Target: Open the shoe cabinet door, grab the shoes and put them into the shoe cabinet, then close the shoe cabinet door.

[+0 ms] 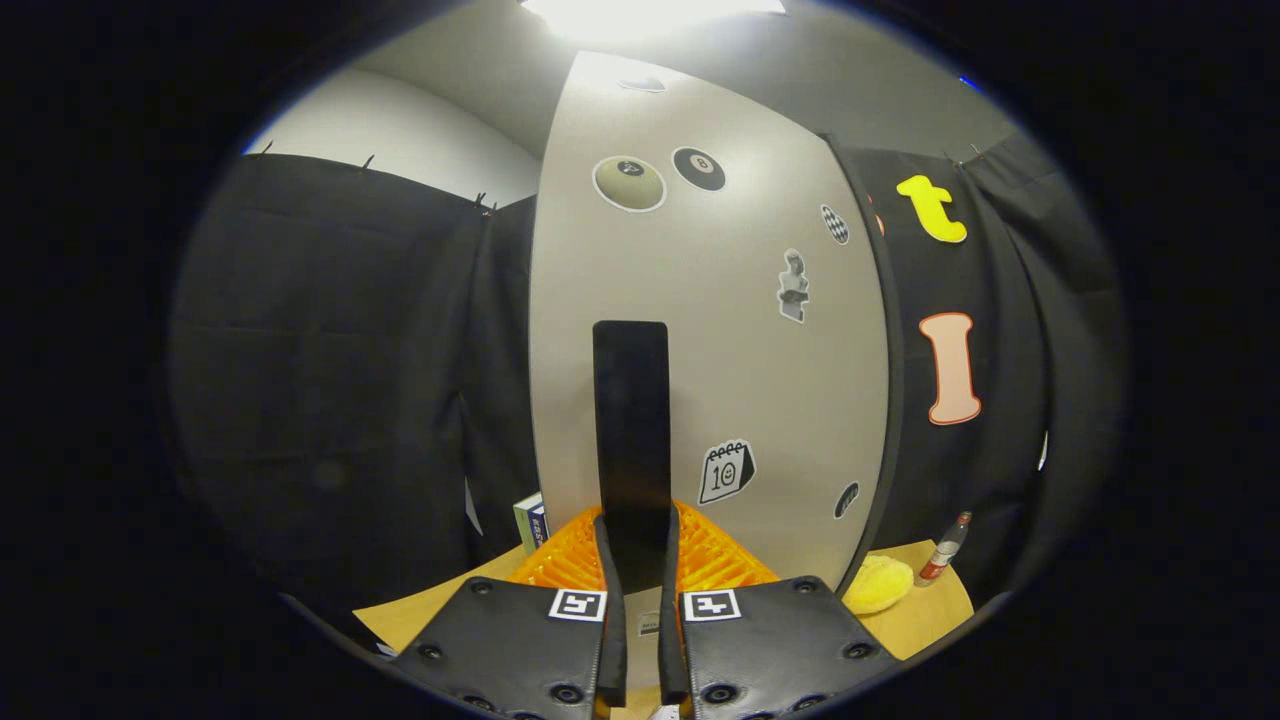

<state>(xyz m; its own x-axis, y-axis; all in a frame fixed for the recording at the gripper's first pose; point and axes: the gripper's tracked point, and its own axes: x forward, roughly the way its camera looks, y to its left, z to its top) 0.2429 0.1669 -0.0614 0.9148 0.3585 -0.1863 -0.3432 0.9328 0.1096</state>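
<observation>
The white shoe cabinet door (760, 380), covered in stickers, stands right in front of me. A tall black handle (631, 400) runs down its middle. My gripper (637, 530) is at the handle's lower end, with one finger on each side pressed against it, so it is shut on the handle. A yellow soft thing (878, 585), perhaps a slipper, lies on the wooden table (925, 615) to the right of the fingers, at the foot of the cabinet. I cannot tell whether the door is ajar.
A small bottle with a red label (945, 550) stands behind the yellow thing near the black cloth wall. A box (530, 520) stands on the table left of the cabinet. Black cloth hangs on both sides.
</observation>
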